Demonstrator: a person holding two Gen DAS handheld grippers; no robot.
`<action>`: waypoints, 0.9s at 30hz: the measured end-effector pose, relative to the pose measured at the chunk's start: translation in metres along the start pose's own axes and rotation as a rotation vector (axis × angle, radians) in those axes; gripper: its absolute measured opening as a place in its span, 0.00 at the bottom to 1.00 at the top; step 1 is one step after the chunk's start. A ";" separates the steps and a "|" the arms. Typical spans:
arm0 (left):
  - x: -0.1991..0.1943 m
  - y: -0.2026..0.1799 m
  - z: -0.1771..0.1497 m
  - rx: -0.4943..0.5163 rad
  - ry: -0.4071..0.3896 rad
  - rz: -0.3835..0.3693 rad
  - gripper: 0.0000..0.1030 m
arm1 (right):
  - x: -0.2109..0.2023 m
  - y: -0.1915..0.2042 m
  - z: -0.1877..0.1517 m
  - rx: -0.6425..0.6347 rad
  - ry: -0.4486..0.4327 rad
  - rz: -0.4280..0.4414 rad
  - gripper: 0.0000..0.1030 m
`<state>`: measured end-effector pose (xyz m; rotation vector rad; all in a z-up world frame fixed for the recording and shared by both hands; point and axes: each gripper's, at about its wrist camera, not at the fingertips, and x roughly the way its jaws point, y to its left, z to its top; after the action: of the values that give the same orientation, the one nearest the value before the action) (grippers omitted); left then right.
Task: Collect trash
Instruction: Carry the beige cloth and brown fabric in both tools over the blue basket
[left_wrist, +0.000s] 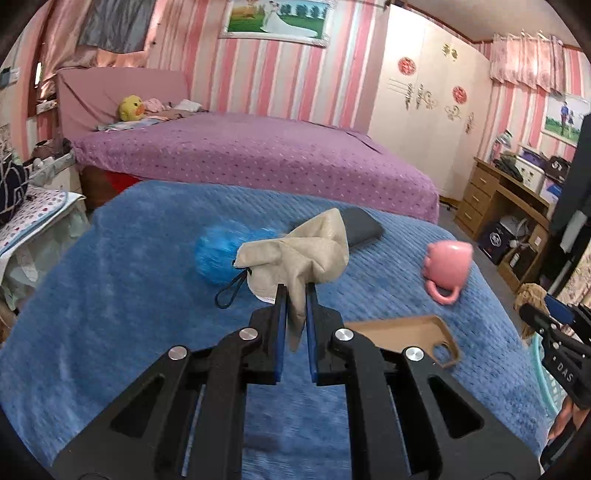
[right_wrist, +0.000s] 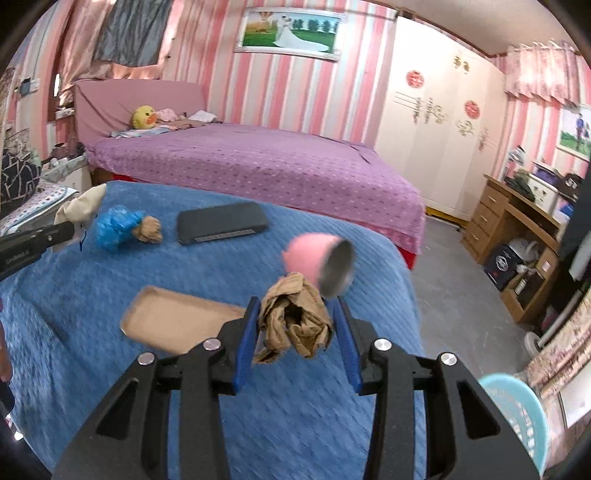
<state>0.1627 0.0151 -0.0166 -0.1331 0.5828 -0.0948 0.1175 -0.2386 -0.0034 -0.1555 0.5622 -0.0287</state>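
Both grippers loaded with trash, carrying toward the basket.

My left gripper (left_wrist: 295, 291) is pinched nearly closed on a beige cloth (left_wrist: 295, 254); my right gripper (right_wrist: 295, 306) holds a crumpled brown paper (right_wrist: 291, 321) at a medium gap. The blue basket (right_wrist: 517, 417) sits low right, just off the blue blanket (right_wrist: 110, 369). To do it well: keep both grips firm, swing right over the rim, clear the pink cup (right_wrist: 314, 262) lying on its side, release only once above the basket. Farther out, the cardboard tray (right_wrist: 177, 321), blue bag (right_wrist: 114, 225), a second paper wad (right_wrist: 147, 229) and the black case (right_wrist: 221, 221) remain on the blanket.
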 end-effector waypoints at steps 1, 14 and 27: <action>0.001 -0.008 -0.003 0.006 0.004 -0.002 0.08 | -0.003 -0.008 -0.007 0.008 0.005 -0.012 0.39; 0.011 -0.089 -0.042 0.103 0.069 -0.051 0.08 | 0.005 -0.073 -0.045 0.092 0.030 -0.079 0.39; 0.009 -0.135 -0.069 0.184 0.092 -0.098 0.08 | -0.001 -0.110 -0.060 0.128 0.037 -0.111 0.39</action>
<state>0.1251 -0.1264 -0.0580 0.0214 0.6564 -0.2499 0.0858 -0.3555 -0.0361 -0.0616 0.5869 -0.1757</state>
